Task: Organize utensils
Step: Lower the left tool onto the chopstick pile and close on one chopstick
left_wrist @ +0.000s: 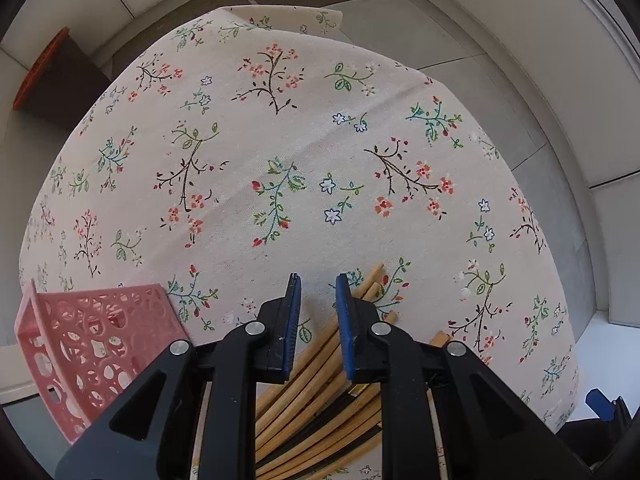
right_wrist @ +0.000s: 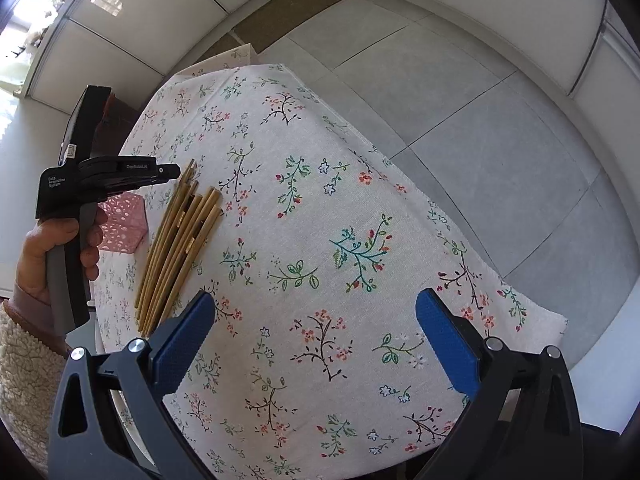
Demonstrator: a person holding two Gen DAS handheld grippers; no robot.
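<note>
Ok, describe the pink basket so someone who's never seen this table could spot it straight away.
Find the table under the floral tablecloth. Near one edge lies a bundle of bamboo chopsticks; the pink basket sits just beside them. It is the only pink plastic thing there, its walls pierced with round holes.

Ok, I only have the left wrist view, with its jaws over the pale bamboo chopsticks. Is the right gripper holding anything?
Observer: No. The right gripper is wide open and empty above the floral tablecloth.
Operator: How does the pile lie overall?
Observer: The pale bamboo chopsticks lie in one loose, roughly parallel bundle; the left gripper is at its far end.
Operator: And the pink perforated plastic basket?
Observer: The pink perforated plastic basket sits beside the bundle, with a strip of cloth between them.
</note>
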